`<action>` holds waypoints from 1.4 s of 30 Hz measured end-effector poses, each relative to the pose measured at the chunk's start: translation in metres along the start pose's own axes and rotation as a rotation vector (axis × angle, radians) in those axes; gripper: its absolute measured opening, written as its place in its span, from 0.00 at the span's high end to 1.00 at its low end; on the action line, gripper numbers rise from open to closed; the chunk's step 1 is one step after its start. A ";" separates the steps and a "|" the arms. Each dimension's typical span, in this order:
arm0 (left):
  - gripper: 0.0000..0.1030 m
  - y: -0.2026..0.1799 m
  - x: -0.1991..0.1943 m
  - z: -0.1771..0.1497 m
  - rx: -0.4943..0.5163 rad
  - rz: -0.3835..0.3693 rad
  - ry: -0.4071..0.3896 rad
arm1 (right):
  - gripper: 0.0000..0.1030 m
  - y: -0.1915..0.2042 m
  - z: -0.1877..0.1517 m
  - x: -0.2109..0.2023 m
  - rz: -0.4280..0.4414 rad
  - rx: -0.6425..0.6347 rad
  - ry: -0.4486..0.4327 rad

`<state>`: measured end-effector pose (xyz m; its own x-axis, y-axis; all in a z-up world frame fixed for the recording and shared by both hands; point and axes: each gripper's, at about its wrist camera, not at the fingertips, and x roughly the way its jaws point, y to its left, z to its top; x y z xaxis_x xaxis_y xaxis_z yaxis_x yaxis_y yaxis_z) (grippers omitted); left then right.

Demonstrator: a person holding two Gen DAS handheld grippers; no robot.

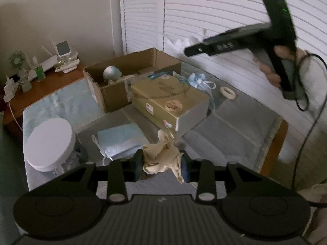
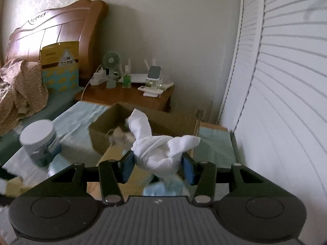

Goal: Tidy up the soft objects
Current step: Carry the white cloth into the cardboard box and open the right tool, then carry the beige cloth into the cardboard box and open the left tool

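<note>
My left gripper (image 1: pixel 161 166) is shut on a crumpled beige cloth (image 1: pixel 162 156), held just above the glass table. My right gripper (image 2: pixel 157 168) is shut on a white cloth (image 2: pixel 157 149) and holds it in the air, above the closed yellow box and short of the open cardboard box (image 2: pixel 114 122). In the left wrist view the right gripper (image 1: pixel 241 45) shows high at the upper right with the white cloth (image 1: pixel 184 40) at its tip. The open box (image 1: pixel 126 71) holds a grey ball and other items. A light blue mask (image 1: pixel 122 138) lies on the table. Another blue mask (image 1: pixel 199 80) lies behind the yellow box.
A closed yellow box (image 1: pixel 169 100) lies in front of the open box. A white-lidded jar (image 1: pixel 51 145) stands at the left. A white ring (image 1: pixel 227 92) lies on the table's (image 1: pixel 235 126) right side. A nightstand (image 2: pixel 126 96) with gadgets, a bed and a louvred door (image 2: pixel 276 81) surround the table.
</note>
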<state>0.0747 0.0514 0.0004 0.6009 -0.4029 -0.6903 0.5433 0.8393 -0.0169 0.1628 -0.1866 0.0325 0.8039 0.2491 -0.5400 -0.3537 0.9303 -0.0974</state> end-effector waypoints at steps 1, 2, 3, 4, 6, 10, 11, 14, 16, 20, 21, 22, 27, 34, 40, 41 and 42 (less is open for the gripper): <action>0.65 0.002 0.001 0.001 -0.003 0.003 -0.001 | 0.47 -0.002 0.005 0.006 -0.003 -0.007 -0.004; 0.65 0.004 0.002 0.003 -0.007 0.004 -0.002 | 0.47 -0.003 0.010 0.013 -0.006 -0.015 -0.004; 0.65 0.007 0.003 0.004 -0.013 0.007 -0.003 | 0.47 -0.004 0.014 0.019 -0.007 -0.020 -0.005; 0.65 0.009 0.005 0.006 -0.016 0.010 -0.002 | 0.47 -0.006 0.019 0.027 -0.006 -0.022 -0.005; 0.65 0.013 0.007 0.009 -0.019 0.015 -0.004 | 0.47 -0.011 0.025 0.042 -0.003 -0.022 0.006; 0.65 0.019 0.012 0.014 -0.028 0.023 -0.010 | 0.47 -0.017 0.030 0.070 -0.010 -0.025 0.032; 0.65 0.021 0.013 0.016 -0.032 0.024 -0.009 | 0.46 -0.018 0.030 0.076 -0.009 -0.028 0.039; 0.65 0.024 0.017 0.019 -0.036 0.024 -0.006 | 0.21 -0.021 0.027 0.087 -0.011 -0.032 0.053; 0.65 0.025 0.019 0.022 -0.035 0.025 -0.005 | 0.09 -0.021 0.022 0.087 -0.012 -0.026 0.042; 0.65 0.026 0.022 0.027 -0.035 0.020 -0.008 | 0.03 -0.024 0.011 0.076 -0.008 0.024 0.036; 0.65 0.025 0.022 0.029 -0.034 0.019 -0.011 | 0.00 -0.022 0.009 0.073 -0.015 0.030 0.035; 0.65 0.025 0.023 0.030 -0.033 0.016 -0.012 | 0.00 -0.021 0.005 0.067 -0.016 0.036 0.031; 0.65 0.021 0.025 0.042 -0.031 0.004 -0.013 | 0.00 -0.012 -0.012 0.037 -0.036 0.062 0.033; 0.65 0.015 0.036 0.071 0.007 -0.007 -0.024 | 0.00 0.004 -0.044 -0.010 -0.031 0.083 0.042; 0.65 0.007 0.054 0.112 0.051 -0.016 -0.046 | 0.00 0.016 -0.067 -0.036 -0.024 0.058 0.054; 0.65 0.005 0.058 0.120 0.057 -0.016 -0.049 | 0.00 0.016 -0.069 -0.039 -0.027 0.057 0.054; 0.65 0.003 0.063 0.127 0.065 -0.013 -0.053 | 0.00 0.016 -0.071 -0.042 -0.031 0.058 0.052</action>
<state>0.1890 -0.0183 0.0486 0.6228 -0.4334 -0.6514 0.5869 0.8094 0.0226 0.0896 -0.2014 -0.0063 0.7873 0.2073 -0.5807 -0.2996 0.9518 -0.0664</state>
